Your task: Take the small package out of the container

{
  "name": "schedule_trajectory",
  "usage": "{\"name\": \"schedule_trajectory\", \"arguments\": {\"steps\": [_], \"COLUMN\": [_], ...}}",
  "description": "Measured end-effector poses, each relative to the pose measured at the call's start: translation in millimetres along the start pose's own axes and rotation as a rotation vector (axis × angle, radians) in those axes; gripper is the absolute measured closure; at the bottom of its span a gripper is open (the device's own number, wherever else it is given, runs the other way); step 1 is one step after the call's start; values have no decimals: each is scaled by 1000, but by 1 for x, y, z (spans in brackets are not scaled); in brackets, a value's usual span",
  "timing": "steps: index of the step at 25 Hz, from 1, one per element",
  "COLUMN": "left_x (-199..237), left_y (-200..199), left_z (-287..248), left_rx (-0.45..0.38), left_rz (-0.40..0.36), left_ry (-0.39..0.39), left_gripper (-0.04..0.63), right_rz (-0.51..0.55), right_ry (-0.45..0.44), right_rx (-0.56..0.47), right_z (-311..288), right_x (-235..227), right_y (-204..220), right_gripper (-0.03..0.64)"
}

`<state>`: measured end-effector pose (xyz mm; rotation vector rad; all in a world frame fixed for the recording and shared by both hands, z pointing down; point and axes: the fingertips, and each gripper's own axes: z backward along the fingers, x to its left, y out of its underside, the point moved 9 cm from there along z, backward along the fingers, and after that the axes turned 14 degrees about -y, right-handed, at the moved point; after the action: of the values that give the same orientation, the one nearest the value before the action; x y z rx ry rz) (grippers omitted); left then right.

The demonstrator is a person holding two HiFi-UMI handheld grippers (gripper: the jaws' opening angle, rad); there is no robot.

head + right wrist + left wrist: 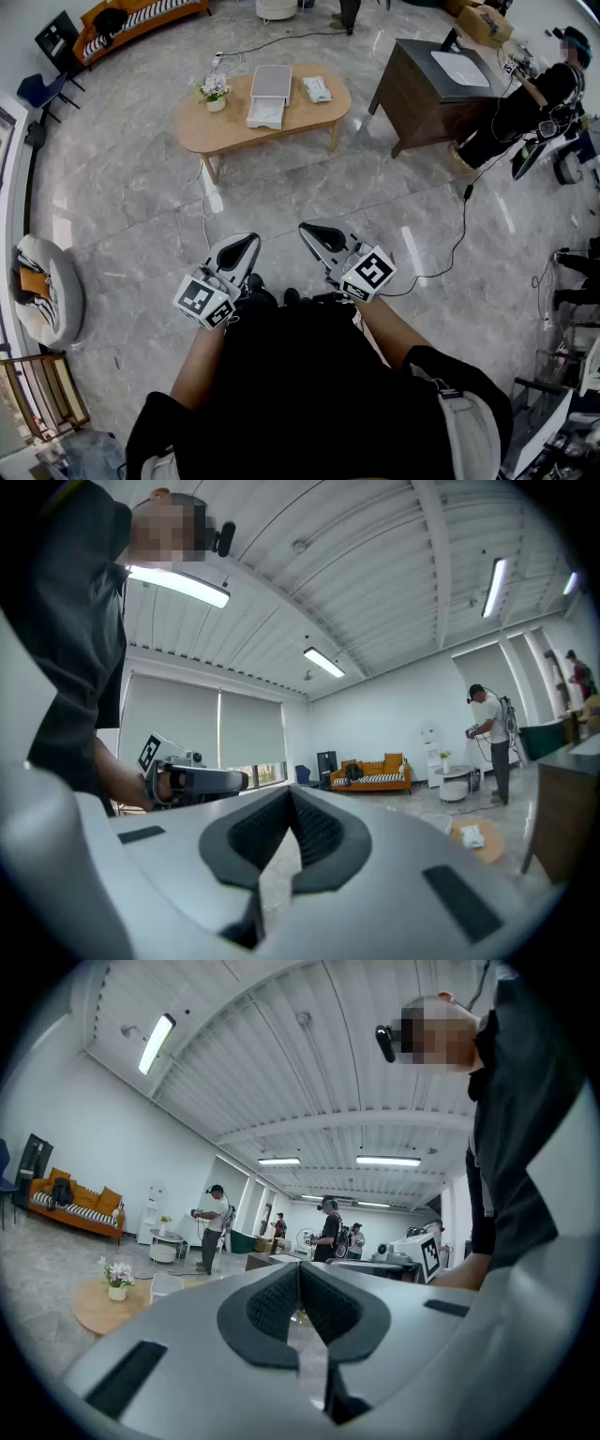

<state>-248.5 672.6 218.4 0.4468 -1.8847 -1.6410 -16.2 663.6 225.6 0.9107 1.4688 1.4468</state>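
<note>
Standing well back from the tabletop (309, 117), we hold the left tongs (246, 244) and right tongs (311, 232) clenched and empty. A small package (317, 89) lies just beside the white container (269, 94), already out, we judge.

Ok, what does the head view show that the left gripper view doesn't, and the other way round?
Head view only: the small package lying on the table beside the white container.
Left gripper view only: a close look at the left gripper, its fingers shut together on nothing, and the ceiling lights overhead.
Both: the low wooden table, its flower pot and the orange sofa by the wall.
</note>
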Motion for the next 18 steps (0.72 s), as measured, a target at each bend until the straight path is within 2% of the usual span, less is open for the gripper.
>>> {"name": "schedule_trajectory", "arguments": {"steps": [18], "left_x": [-6], "left_y": [9], "left_z": [-8], "left_rx": [37], "left_rz": [27], "left_ry": [32], "left_gripper": [577], "right_rz": [-12], "right_ry": [-30], "right_rx": [-44], "right_z": [6], "right_x": [6], "right_y": [3], "right_gripper": [604]}}
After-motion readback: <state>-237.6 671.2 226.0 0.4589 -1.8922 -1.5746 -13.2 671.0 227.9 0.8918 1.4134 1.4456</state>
